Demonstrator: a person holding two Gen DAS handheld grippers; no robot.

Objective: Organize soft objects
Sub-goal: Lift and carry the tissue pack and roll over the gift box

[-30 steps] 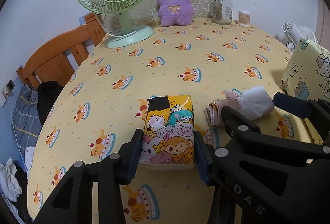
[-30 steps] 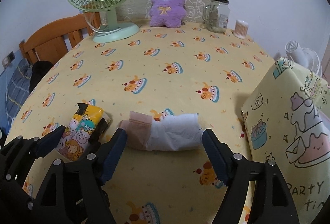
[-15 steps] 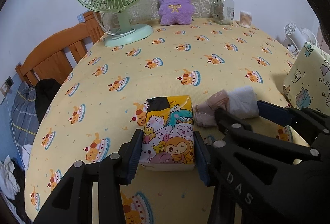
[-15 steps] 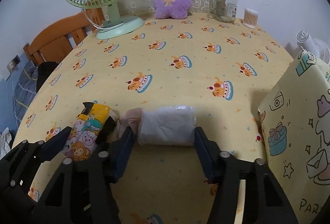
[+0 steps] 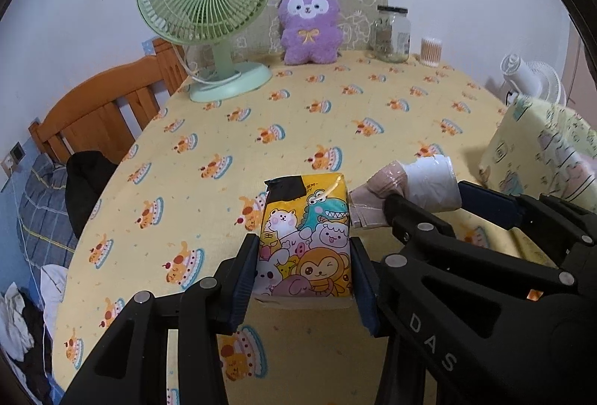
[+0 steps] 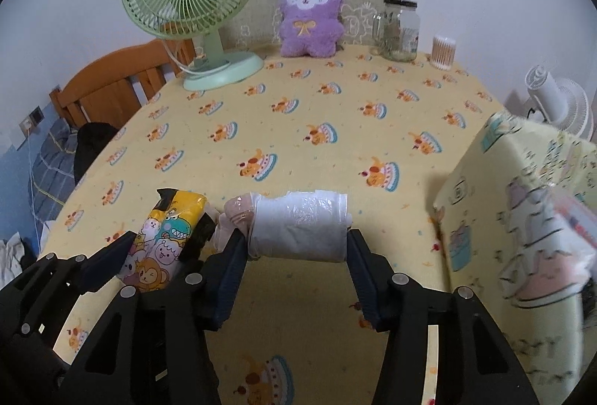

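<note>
My left gripper (image 5: 304, 269) is shut on a yellow cartoon tissue pack (image 5: 308, 237), held just above the yellow tablecloth; the pack also shows in the right wrist view (image 6: 164, 241). My right gripper (image 6: 296, 250) is shut on a white and pink rolled cloth in plastic wrap (image 6: 298, 226), which also shows in the left wrist view (image 5: 418, 187) to the right of the tissue pack. A yellow party-print bag (image 6: 522, 218) stands at the right, open at the top.
At the table's far edge stand a green fan (image 5: 209, 21), a purple plush toy (image 5: 309, 28), a glass jar (image 5: 391, 34) and a cotton-swab tub (image 5: 431, 50). A wooden chair (image 5: 100, 110) is at the left. A white fan (image 6: 556, 99) stands beyond the bag.
My right gripper has closed its fingers onto the rolled cloth and lifted it slightly. My left gripper keeps its hold on the tissue pack and has risen a little.
</note>
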